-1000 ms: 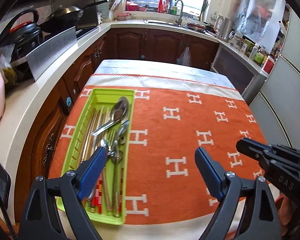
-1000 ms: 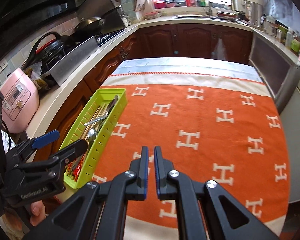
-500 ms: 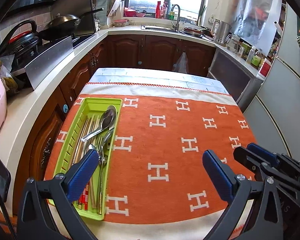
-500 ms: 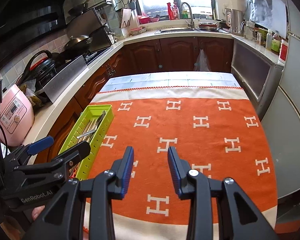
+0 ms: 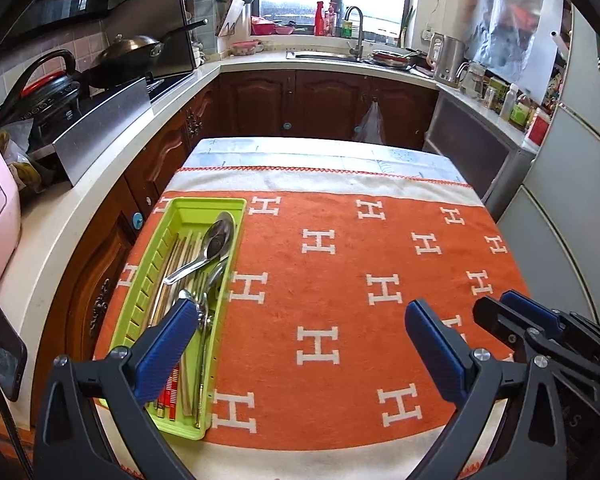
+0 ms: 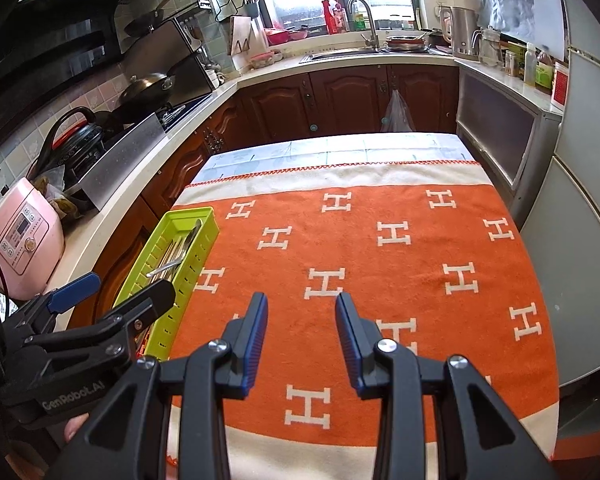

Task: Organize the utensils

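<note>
A lime-green utensil tray (image 5: 188,216) lies along the left side of the table. It holds a large spoon (image 5: 218,236), smaller spoons and forks, and chopsticks with red ends (image 5: 172,392). My left gripper (image 5: 300,332) hovers over the table's near edge, jaws wide open and empty; its left finger (image 5: 168,344) hangs over the tray's near end. My right gripper (image 6: 300,304) is open about halfway over the bare orange cloth, with nothing between its pads. In the right wrist view the tray (image 6: 204,236) sits to the left, behind the left gripper (image 6: 120,292).
An orange blanket with white H marks (image 5: 340,280) covers the table. A counter with a pink rice cooker (image 6: 24,236), a stove and a wok runs along the left. A sink lies at the far wall and a grey fridge (image 6: 580,240) stands on the right.
The right gripper's jaws went from nearly shut to half open. The left jaws widened a little. Both grippers drew back from the table, so more of the kitchen shows.
</note>
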`<state>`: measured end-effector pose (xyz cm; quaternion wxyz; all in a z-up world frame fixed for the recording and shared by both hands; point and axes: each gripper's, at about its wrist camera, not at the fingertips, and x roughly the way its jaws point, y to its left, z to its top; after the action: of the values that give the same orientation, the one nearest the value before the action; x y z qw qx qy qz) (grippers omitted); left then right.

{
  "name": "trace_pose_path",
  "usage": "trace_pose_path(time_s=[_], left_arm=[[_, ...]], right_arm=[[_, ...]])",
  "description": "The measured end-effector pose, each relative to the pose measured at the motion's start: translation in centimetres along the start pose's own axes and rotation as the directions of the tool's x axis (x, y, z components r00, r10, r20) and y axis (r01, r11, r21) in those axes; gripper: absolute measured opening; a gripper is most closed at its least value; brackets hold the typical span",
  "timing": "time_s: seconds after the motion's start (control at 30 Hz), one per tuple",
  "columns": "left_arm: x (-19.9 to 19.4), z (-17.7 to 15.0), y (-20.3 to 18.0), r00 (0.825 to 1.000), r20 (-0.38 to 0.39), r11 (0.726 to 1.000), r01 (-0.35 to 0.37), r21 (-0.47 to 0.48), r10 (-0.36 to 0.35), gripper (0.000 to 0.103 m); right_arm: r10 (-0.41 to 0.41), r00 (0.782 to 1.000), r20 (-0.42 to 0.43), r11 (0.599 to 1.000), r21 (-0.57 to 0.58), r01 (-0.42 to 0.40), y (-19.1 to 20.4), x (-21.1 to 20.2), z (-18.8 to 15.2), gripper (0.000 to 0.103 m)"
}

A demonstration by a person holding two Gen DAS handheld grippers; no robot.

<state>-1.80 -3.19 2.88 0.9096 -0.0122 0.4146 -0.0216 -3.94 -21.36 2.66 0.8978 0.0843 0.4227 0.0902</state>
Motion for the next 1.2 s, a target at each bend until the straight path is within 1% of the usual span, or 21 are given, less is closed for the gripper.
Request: trace_pose_path(time_s=[0.23,0.6,1.2], left_arm=[[0.45,0.14,0.12,1.000,-0.012,1.000,-0.012,-0.012,0.012,0.102],[0.67,0.07,0.13,1.000,-0.022,1.000,-0.010,-0.014,0.009,0.102],[0.35,-0.23,0.08,1.000,-0.005,1.000,-0.021,-0.014,0.021,0.102]], right_arm=[[0.012,1.000,-0.005,1.000,-0.005,-0.012,-0.06,0.25,-0.01,0.035],[0.009,1.000,-0.013,1.000,0.002,-0.009,-0.16,0.50,-0.12,0.035],[0.011,1.000,-0.012,1.000,0.003,-0.011,-0.28,0.47,-0.22,0.035]])
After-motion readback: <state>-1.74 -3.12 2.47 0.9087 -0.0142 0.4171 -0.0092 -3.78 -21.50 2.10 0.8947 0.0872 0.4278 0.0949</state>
